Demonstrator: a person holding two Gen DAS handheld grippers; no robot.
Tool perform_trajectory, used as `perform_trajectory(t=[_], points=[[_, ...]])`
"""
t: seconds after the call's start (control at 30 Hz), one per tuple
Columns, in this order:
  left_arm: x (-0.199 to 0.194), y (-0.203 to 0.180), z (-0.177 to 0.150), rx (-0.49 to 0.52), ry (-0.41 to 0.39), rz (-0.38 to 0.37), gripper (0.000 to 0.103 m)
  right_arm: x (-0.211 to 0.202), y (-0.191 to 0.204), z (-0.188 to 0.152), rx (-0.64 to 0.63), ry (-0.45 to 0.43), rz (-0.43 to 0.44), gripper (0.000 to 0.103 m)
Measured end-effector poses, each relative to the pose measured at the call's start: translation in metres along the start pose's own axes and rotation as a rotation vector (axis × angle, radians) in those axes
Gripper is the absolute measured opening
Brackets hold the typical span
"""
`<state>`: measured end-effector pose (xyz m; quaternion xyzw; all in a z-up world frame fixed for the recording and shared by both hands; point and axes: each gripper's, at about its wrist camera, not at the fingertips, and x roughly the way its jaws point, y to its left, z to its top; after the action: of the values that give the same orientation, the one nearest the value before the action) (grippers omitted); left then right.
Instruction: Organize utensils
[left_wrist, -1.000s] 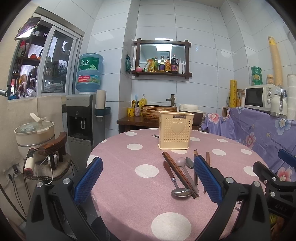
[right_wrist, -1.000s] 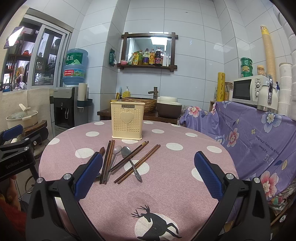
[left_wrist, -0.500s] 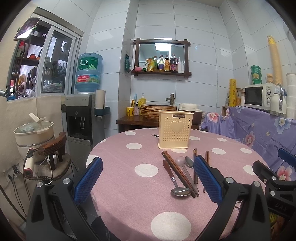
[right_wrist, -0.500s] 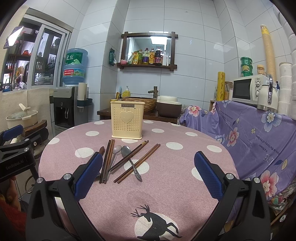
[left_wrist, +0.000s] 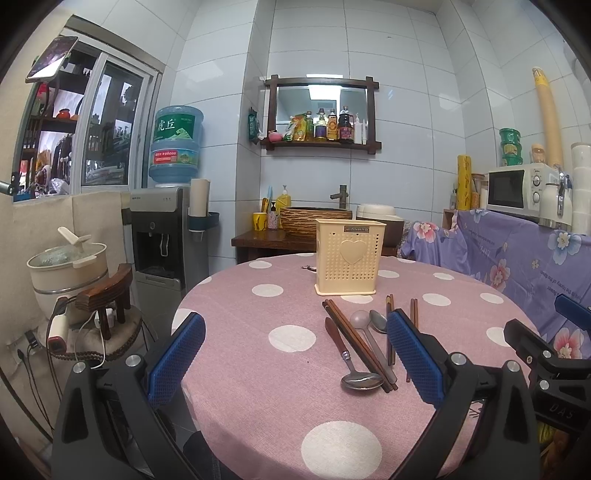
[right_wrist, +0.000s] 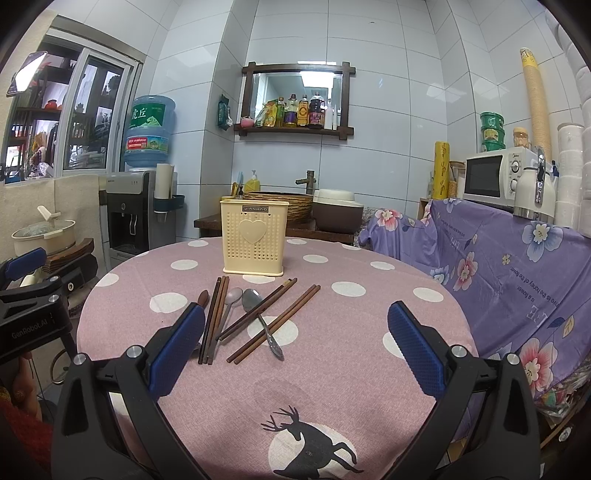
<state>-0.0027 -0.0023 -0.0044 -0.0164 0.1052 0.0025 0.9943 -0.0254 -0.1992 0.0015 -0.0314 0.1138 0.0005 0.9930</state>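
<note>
Left wrist view first: left gripper hangs over the near edge of the round table, its blue-padded jaws spread wide with nothing between them. A cream utensil holder with a heart on its face stands upright toward the far side of the pink polka-dot cloth. Just in front of it lies the loose cutlery: a wooden-handled spoon with its bowl nearest the camera, a dark chopstick pair touching it, two more spoons side by side, and further chopsticks partly hidden behind the right-hand pad. Part of the right gripper shows at the frame's right edge.

Right wrist view: right gripper hovers above the cloth nearer the deer print, jaws likewise wide apart and empty. The holder stands upright beyond the cutlery. Chopstick pairs fan out in front of it, one pair crossing a metal spoon; another pair lies just beside the left pad. The left gripper is visible at the left edge, clear of the utensils.
</note>
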Motion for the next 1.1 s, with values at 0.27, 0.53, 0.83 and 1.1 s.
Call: perform_trajectory(t=[0.27,0.53,0.83,1.1], points=[[0.001,0.0013,0.0004,0.002,-0.003,0.002,0.098,0.0001,-0.0002,0.0,0.0,0.0,0.0,0.098],[0.0002,-0.0018,0.0024,0.002,-0.001,0.001,0.098,0.0004,-0.0003,0.0001,0.0,0.001,0.0,0.098],[0.0002,-0.0015,0.0027,0.005,-0.003,0.002,0.098,0.0007,-0.0004,-0.0001,0.001,0.0,0.0,0.098],[-0.0006,-0.002,0.0039,0.007,-0.003,0.003,0.098,0.0005,-0.0004,0.0001,0.001,0.002,0.0,0.098]])
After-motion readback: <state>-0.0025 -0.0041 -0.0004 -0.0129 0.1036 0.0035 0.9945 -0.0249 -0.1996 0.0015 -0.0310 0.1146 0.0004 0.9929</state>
